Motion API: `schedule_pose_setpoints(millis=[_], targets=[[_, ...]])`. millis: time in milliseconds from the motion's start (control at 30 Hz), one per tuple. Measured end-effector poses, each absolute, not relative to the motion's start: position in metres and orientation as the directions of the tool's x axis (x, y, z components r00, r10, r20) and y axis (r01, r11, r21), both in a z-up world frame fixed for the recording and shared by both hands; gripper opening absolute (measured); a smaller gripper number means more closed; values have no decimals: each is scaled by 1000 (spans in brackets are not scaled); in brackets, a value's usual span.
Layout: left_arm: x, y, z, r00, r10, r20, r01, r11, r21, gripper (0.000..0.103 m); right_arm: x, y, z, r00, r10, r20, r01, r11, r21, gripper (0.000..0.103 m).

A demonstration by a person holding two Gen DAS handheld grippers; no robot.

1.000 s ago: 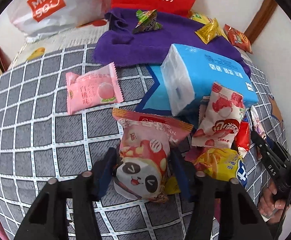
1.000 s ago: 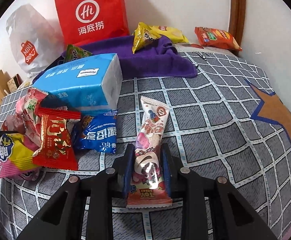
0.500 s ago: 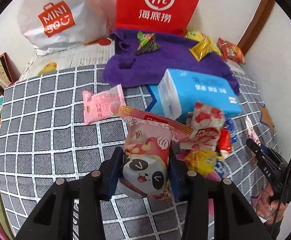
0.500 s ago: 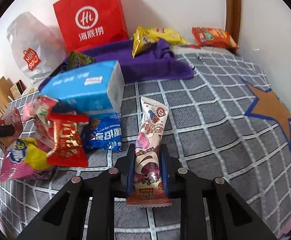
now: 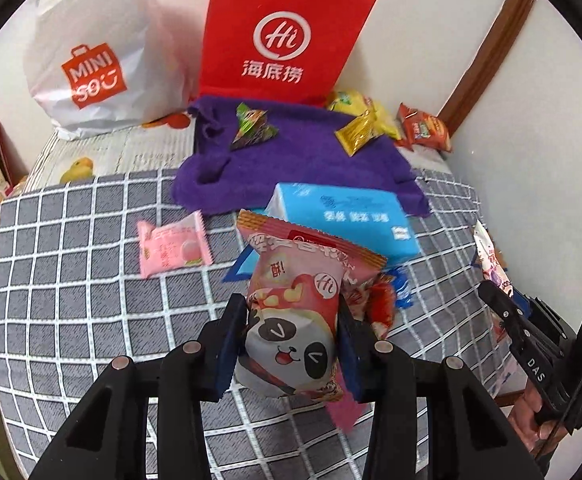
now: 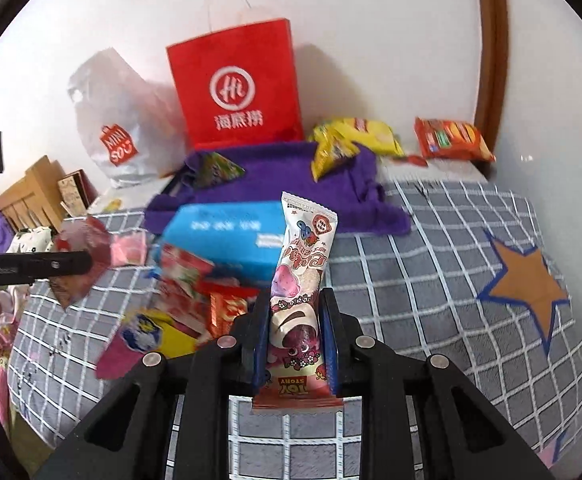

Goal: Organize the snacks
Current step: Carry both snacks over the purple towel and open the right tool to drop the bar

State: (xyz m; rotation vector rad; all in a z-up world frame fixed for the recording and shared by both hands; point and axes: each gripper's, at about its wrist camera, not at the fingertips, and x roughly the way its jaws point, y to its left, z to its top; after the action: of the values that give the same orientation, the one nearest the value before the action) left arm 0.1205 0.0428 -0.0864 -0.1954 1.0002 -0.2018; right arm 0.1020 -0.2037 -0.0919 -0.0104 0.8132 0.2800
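While the left gripper (image 5: 293, 344) is clamping a pink panda snack pack (image 5: 295, 320) between its blue pads, the right gripper (image 6: 294, 340) is pinching a long Toy Story snack bar (image 6: 299, 292). Both packets are hanging clear above the grey checked bedspread (image 6: 431, 280), near the blue tissue pack (image 5: 347, 220) and the loose snack pile (image 6: 195, 304).

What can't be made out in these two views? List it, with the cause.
- Snack pile, right wrist view: labels smeared by motion blur.
- Same pile, left wrist view: mostly hidden behind the panda snack in the left gripper.
- Red bag, both views: contents hidden by its front.
- Blue tissue pack: print blurred.
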Motion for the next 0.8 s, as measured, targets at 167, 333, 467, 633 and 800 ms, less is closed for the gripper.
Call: schedule_pose_setpoints(millis=[167,333,467,633,800], targets=[[134,39,-73,539,-271,-797,95,960,-262,40,110,-191,-71,663,263,-701,-279,956,95,23],[150,33,-59,547,-294,-784,126,955,-270,40,130,-182,-58,666,278,-692,-290,951,103,23],[166,30,-48,559,-289,-777,134,957,-259,40,151,-174,-50,671,273,-689,-287,953,99,23],[191,33,-46,561,-285,-777,125,957,-261,40,179,-167,-48,663,264,-701,-283,955,92,23],[215,38,-43,567,-276,-776,118,960,-255,40,206,-167,-48,665,265,-698,-276,956,100,23]])
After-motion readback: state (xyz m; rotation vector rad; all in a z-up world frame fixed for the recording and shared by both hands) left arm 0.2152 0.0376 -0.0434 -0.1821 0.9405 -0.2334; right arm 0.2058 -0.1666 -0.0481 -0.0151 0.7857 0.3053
